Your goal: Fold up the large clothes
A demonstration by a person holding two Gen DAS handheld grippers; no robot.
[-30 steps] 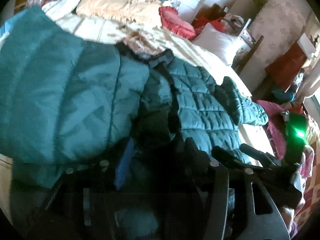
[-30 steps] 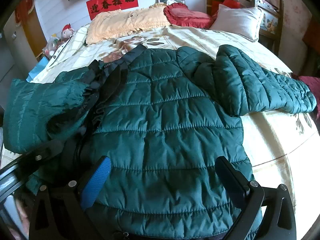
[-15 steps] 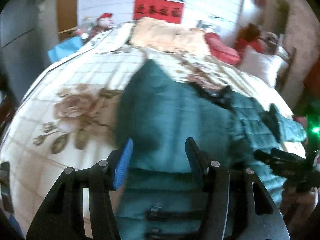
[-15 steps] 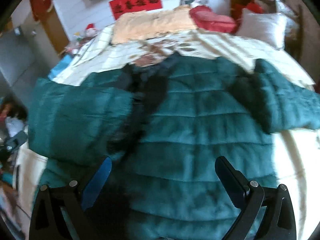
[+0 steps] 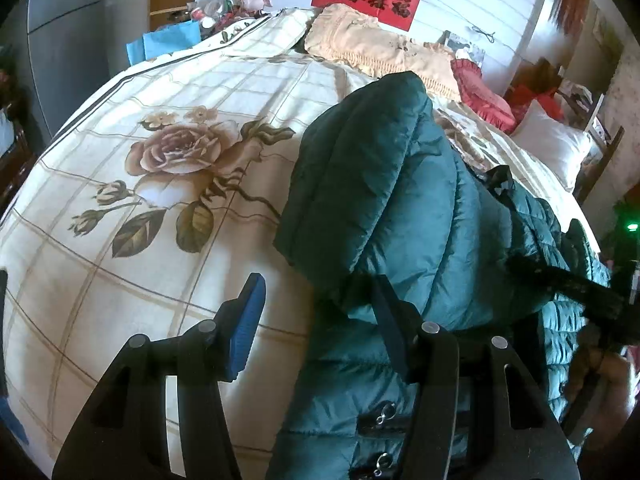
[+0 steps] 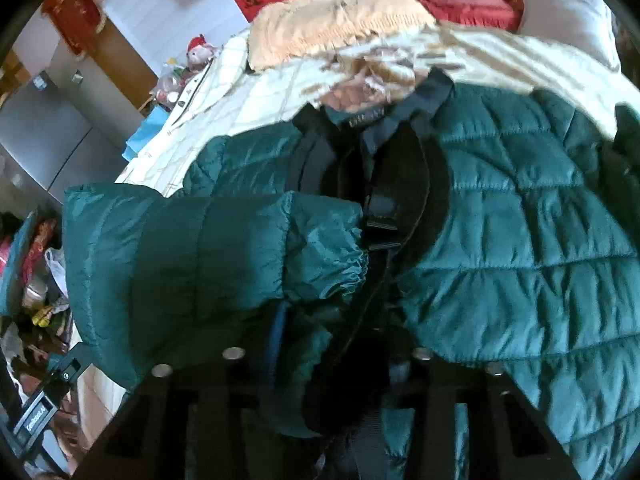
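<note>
A dark teal quilted jacket (image 6: 520, 220) lies face up on the bed, its black collar (image 6: 400, 120) toward the pillows. One sleeve (image 6: 200, 264) is folded across the chest, the cuff (image 6: 344, 264) near the zip line. My right gripper (image 6: 336, 344) is closing, its jaws narrow and sunk in the jacket's lower front, with bunched fabric pressed between them beside the blue pad (image 6: 278, 332). My left gripper (image 5: 316, 320) stands open at the jacket's left edge (image 5: 320, 360). Only sheet and that edge show between its fingers. The folded sleeve (image 5: 372, 192) rises just ahead of it.
The bed (image 5: 120, 280) has a cream checked cover with a rose print. Peach (image 5: 372, 48) and red pillows (image 5: 484, 92) lie at the head, a white one (image 5: 552, 148) to the right. A person's hand (image 5: 612, 376) holds the other gripper at the right rim. Clutter (image 6: 36, 292) sits on the floor beside the bed.
The left gripper drew back leftward off the sleeve, which now lies folded on the jacket. The right gripper moved left over the jacket's front and its jaws went from wide to narrow.
</note>
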